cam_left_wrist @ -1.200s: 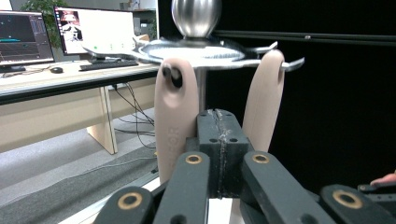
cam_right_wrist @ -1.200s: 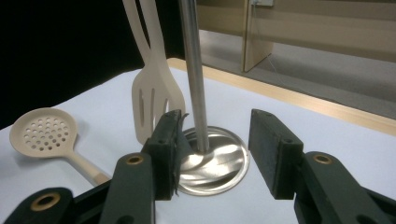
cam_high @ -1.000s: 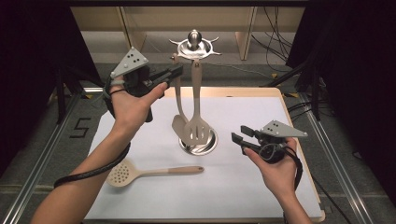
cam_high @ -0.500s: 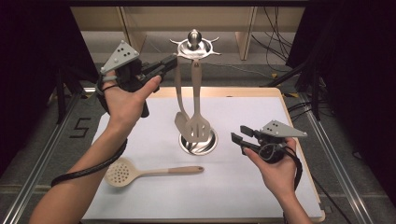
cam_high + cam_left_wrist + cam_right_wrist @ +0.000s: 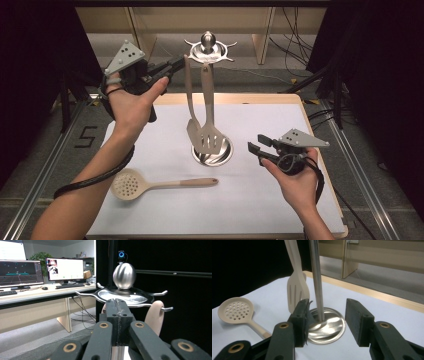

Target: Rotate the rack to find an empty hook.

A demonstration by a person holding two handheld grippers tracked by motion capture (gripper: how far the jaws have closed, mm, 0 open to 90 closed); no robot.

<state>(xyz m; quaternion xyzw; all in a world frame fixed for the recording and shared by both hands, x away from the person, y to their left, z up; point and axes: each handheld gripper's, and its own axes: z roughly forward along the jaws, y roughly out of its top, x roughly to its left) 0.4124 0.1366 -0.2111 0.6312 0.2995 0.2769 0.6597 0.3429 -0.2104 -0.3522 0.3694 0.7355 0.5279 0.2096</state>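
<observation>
Hanging utensils: two cream utensils, a slotted turner (image 5: 210, 141) among them, dangle from the rack's top.
Rack (image 5: 207, 50): polished steel pole, hooked disc, round knob, mirror-bright base, mid-table.
Left gripper (image 5: 176, 66): jaws pressed together, empty, raised just beside the hooks.
Right gripper (image 5: 253, 150): jaws wide, empty, low, facing the base.
Skimmer (image 5: 129, 184): perforated cream bowl, wooden-toned handle, flat on white table (image 5: 260, 210), apart.

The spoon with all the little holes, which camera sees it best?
The high view: the holey spoon lies whole on the white mat, bowl and handle both visible. The right gripper view catches its bowl and only part of the handle behind a jaw. The left gripper view faces the rack's top instead.
</observation>
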